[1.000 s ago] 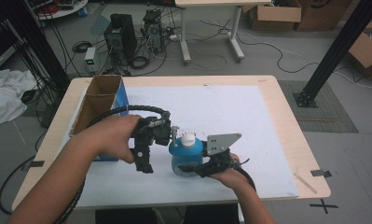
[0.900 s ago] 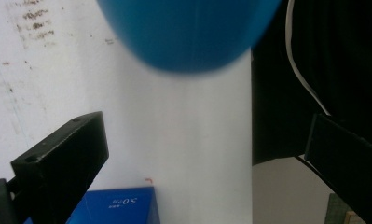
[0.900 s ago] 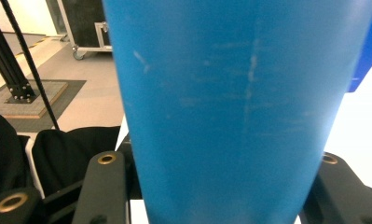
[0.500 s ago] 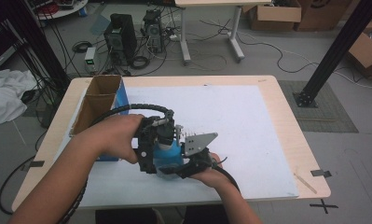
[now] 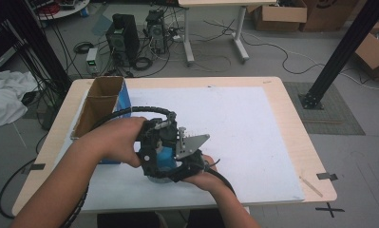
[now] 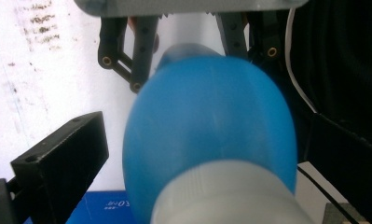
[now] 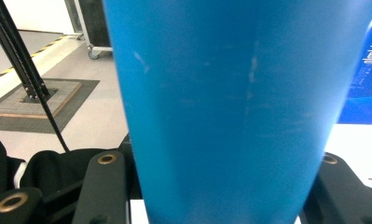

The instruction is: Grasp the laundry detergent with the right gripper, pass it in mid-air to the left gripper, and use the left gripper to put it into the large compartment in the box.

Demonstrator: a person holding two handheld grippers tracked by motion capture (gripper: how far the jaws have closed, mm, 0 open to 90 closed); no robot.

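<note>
the blue plastic bottle with a white neck (image 5: 164, 159) stands near the front edge of the white sheet covering the wooden table (image 5: 291, 142), just right of the open cardboard box with blue sides (image 5: 101, 102). the right gripper (image 5: 187, 164) is clamped on the bottle's body: in the right gripper view the blue wall (image 7: 230, 107) sits between both black jaws, pressed on either side. the left gripper (image 5: 154, 142) sits over the top of the bottle. in the left gripper view the bottle's rounded shoulder and white neck (image 6: 211, 154) lie between its jaws, one jaw (image 6: 65, 158) standing clear to the side with white sheet visible in the gap, so this gripper reads as released, not yet biting.

risks from here:
- slip. the body is smooth and rounded; a grip set too high on the shoulder is likely to squeeze the bottle out downward.
- collision. the two grippers sit almost touching, and their linkages or trailing cables could foul each other during any turn.
- twist without counter-hold. if the left gripper turns the neck while the right grip is weak, the whole bottle probably rotates.
- tipping. the bottle stands close to the box, so a sideways push could knock it against the box wall.
</note>
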